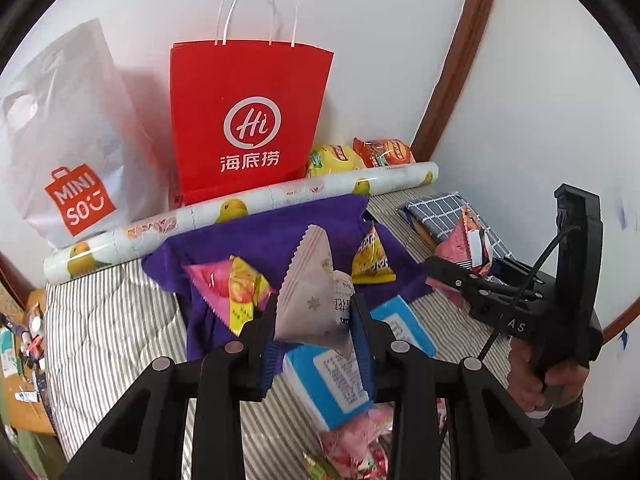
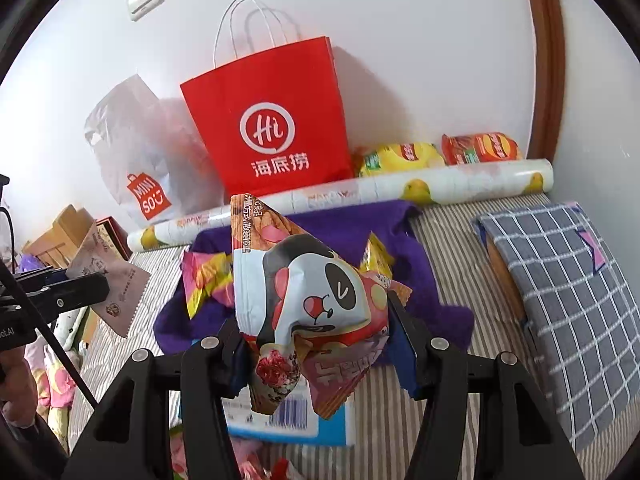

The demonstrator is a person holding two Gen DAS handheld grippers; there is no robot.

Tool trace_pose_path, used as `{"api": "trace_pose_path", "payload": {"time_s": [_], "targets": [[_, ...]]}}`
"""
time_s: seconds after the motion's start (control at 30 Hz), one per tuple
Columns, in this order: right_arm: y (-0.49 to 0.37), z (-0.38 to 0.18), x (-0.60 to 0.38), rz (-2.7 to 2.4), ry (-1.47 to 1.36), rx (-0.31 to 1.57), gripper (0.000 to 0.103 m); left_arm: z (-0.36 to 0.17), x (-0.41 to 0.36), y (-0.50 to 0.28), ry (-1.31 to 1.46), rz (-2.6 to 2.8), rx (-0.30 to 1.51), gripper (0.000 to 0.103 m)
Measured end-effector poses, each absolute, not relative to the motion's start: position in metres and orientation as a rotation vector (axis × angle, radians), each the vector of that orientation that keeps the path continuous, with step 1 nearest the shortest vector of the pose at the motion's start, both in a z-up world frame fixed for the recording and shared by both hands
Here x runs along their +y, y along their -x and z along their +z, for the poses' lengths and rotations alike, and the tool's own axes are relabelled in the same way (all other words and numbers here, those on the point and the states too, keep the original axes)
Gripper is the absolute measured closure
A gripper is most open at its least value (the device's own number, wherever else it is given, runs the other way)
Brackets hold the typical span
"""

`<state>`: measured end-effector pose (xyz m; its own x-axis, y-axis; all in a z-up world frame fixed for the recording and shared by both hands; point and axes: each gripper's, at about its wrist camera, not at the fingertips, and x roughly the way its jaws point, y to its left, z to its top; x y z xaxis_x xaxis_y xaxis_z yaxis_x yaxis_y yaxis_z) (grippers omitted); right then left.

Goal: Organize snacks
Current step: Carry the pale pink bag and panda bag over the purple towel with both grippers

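Note:
My left gripper (image 1: 316, 320) is shut on a pale grey triangular snack packet (image 1: 310, 280), held above the striped bed cover (image 1: 108, 320). My right gripper (image 2: 320, 328) is shut on a crumpled panda-print snack bag (image 2: 308, 300); seen from the left wrist view, that gripper (image 1: 452, 276) holds it at the right. The left gripper's grey packet (image 2: 112, 292) shows at the left edge of the right wrist view. A red paper bag (image 1: 244, 120) (image 2: 272, 128) stands upright against the wall behind both. Pink and yellow packets (image 1: 232, 288) and a yellow triangular packet (image 1: 372, 260) lie on a purple cloth (image 1: 272, 236).
A white Miniso plastic bag (image 1: 68, 152) leans left of the red bag. A patterned paper roll (image 1: 248, 204) lies across the bed, with chip bags (image 1: 360, 156) behind it. A blue-white box (image 1: 340, 380) lies below the grippers, a checked pillow (image 2: 560, 280) at right.

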<state>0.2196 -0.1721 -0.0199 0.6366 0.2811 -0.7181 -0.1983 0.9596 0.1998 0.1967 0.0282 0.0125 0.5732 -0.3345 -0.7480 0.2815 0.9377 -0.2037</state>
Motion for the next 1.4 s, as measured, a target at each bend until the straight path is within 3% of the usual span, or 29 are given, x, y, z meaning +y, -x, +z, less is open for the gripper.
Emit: {"api": "trace_pose_path", "payload": {"time_s": [0.6,1.4], "targets": [[-0.284,-0.029,-0.146,0.324,-0.115,0.835,0.046,-0.004,0.039,-0.267,0.127,-0.325,0.927,0.072],[-0.306,-0.077,-0.133,0.373,-0.121,0.906,0.046,-0.042,0.054,-0.290,0.157,-0.285,1.009,0.072]]}}
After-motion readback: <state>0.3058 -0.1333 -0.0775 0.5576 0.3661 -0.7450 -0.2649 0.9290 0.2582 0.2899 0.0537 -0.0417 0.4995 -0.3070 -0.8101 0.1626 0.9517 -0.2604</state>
